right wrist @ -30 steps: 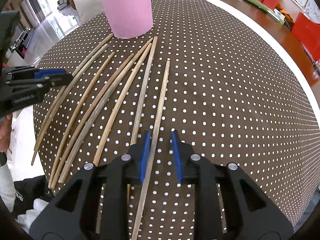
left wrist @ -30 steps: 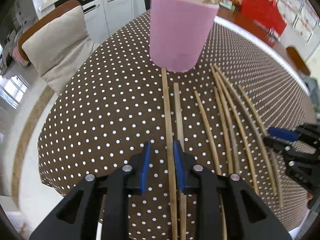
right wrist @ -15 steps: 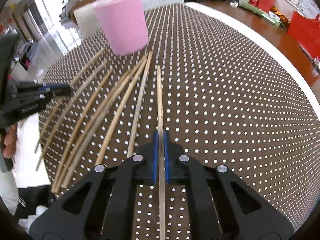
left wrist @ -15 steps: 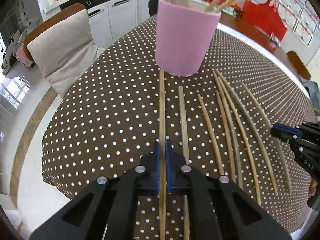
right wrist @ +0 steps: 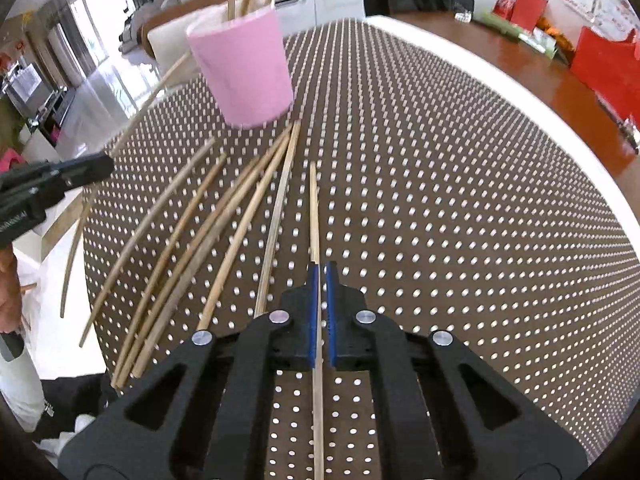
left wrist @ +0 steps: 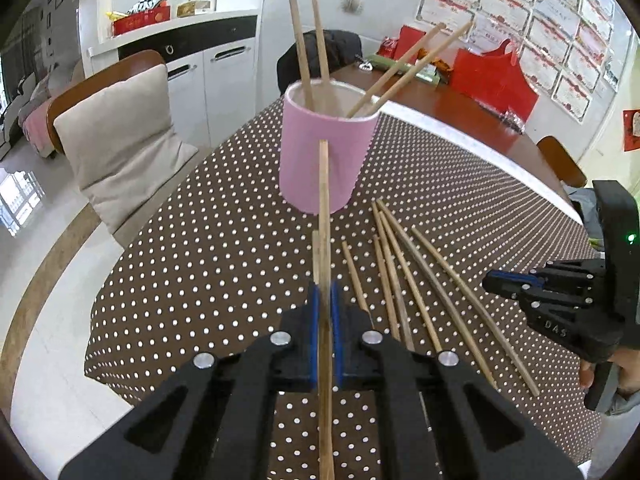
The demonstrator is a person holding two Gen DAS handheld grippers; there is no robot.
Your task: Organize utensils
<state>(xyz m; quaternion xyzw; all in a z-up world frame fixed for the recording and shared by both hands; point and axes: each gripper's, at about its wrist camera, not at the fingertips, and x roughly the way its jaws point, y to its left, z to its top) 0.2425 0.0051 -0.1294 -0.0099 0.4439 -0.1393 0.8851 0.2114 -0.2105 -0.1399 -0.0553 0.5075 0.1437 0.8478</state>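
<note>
Left wrist view: the left hand-held gripper pinches one wooden chopstick between its blue pads, the stick's far tip raised in front of the pink cup. Four chopsticks stand in that cup. More loose chopsticks lie fanned on the dotted desk, on the near side of the cup. In the right wrist view, the right hand-held gripper is clamped on another chopstick, which points toward the cup and lies just beside the fan of loose ones.
</note>
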